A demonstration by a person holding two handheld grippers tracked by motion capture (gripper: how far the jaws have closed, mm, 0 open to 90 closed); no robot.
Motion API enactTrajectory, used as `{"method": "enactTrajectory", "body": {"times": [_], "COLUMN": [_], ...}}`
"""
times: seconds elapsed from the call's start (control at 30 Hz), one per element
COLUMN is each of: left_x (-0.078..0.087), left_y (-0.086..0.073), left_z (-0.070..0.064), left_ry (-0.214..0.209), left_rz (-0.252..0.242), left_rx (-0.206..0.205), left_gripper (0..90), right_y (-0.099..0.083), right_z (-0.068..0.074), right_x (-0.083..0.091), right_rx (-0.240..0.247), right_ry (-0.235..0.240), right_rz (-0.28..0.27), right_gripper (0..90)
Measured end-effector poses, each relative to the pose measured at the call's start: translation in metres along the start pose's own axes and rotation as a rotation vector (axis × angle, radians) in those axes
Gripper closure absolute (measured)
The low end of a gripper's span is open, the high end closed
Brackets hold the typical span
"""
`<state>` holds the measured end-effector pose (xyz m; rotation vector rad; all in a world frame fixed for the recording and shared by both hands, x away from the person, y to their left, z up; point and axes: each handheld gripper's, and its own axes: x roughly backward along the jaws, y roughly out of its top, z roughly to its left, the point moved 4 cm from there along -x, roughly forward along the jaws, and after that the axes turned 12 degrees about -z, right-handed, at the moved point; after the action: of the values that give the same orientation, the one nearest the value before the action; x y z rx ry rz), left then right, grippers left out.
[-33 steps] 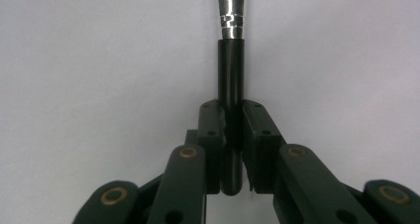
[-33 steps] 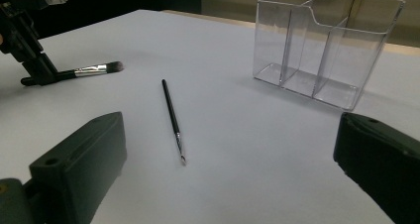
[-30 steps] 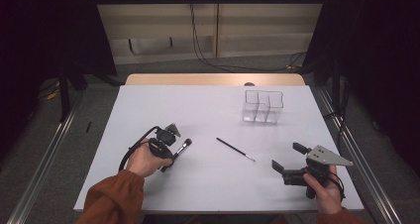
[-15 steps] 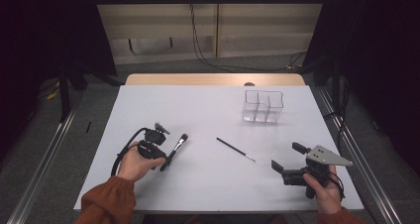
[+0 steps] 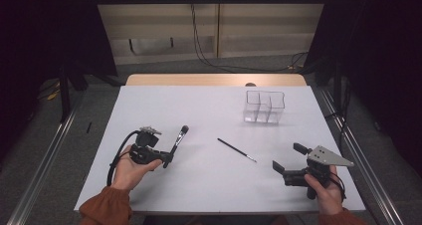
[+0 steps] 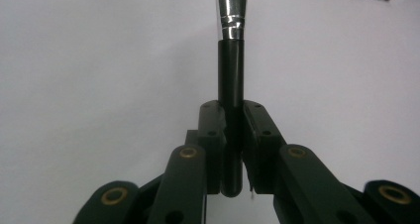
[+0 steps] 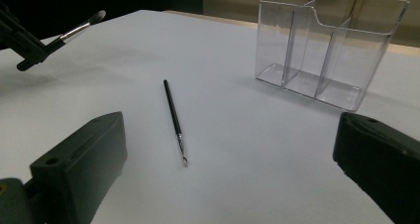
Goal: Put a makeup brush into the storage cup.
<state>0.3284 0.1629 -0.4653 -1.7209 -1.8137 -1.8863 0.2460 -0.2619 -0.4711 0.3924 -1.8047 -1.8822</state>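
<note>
My left gripper (image 5: pixel 166 160) is shut on the black handle of a makeup brush (image 5: pixel 179 138) with a silver ferrule, holding it clear of the white table at the left; the brush head points away and to the right. In the left gripper view both jaws clamp the handle (image 6: pixel 231 85). A thin black brush (image 5: pixel 236 150) lies flat mid-table, also seen as the thin brush (image 7: pixel 174 117) ahead of my right gripper (image 7: pixel 233 149). My right gripper (image 5: pixel 288 158) stands open near the front right, with nothing between its jaws.
A clear plastic organiser (image 5: pixel 264 105) with three compartments stands at the back right, seen empty as the organiser (image 7: pixel 327 45) in the right gripper view. The white table (image 5: pixel 209 110) ends at a wooden strip behind; metal rails run along both sides.
My left hand has drawn back to the left and toward the front, carrying the makeup brush with it. The right gripper and the thin brush have stayed put.
</note>
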Motion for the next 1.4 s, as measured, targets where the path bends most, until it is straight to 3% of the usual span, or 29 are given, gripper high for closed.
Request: {"method": "enactTrajectory", "body": {"times": [0.33,0.47,0.53,0.6,0.67,0.87,1.07,1.4], "left_x": [0.007,0.009,0.010,0.012,0.014,0.017,0.015,0.021], "left_y": [-0.005,-0.005,-0.005,-0.005,-0.005,-0.004,-0.005,-0.003], "left_z": [0.006,0.007,0.009,0.009,0.010,0.007,0.003,-0.007], "left_ry": [0.041,0.040,0.020,0.052,0.039,0.039,0.023,-0.019], "left_rz": [-0.143,-0.180,-0.222,-0.256,-0.284,-0.403,-0.483,-0.561], "left_rx": [-0.012,-0.011,0.009,-0.020,-0.017,-0.064,-0.100,-0.101], "left_gripper": [79.7,79.7,79.7,79.7,79.8,79.7,79.7,79.7], "right_y": [0.001,0.001,0.001,0.001,0.001,0.001,0.002,0.004], "right_z": [0.001,0.001,0.001,0.001,0.001,0.001,0.002,0.006], "right_x": [0.000,0.000,0.000,0.000,0.000,0.000,-0.001,-0.004], "right_rx": [-0.005,-0.005,-0.005,-0.005,-0.006,-0.004,-0.006,-0.003], "right_ry": [0.009,0.008,0.009,0.008,0.008,0.008,0.014,0.034], "right_rz": [-0.004,-0.005,-0.005,-0.004,-0.006,-0.011,-0.017,-0.046], "right_gripper": [0.0,0.1,0.1,0.1,0.2,0.2,0.2,0.0]}}
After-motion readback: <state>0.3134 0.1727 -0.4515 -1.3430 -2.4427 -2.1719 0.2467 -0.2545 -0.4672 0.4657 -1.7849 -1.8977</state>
